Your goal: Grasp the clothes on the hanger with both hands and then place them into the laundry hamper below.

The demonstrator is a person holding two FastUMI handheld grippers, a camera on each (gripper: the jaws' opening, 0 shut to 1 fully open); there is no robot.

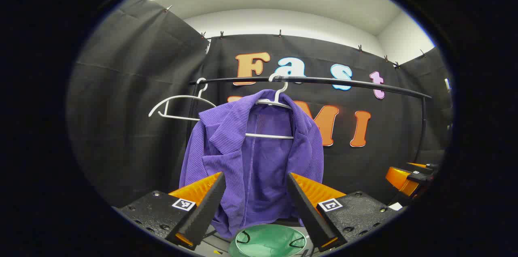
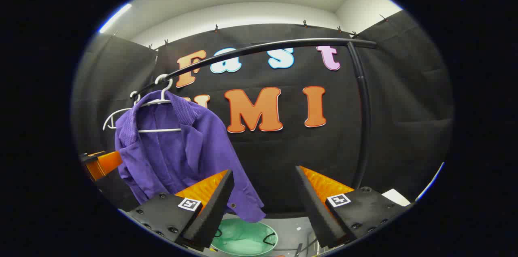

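A purple jacket (image 1: 259, 156) hung on a white hanger (image 1: 275, 103) from the black rail (image 1: 323, 81). The green hamper (image 1: 269, 243) sat right below its bottom edge. The left gripper (image 1: 255, 204) and right gripper (image 2: 265, 204) both had their fingers spread wide, holding nothing, with open room between them and the jacket.

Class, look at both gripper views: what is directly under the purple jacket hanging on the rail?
Under the purple jacket sits a green laundry hamper, open at the top, with dark handles at its rim. Its inside looks bare green; its lower body and the floor under it are out of sight.
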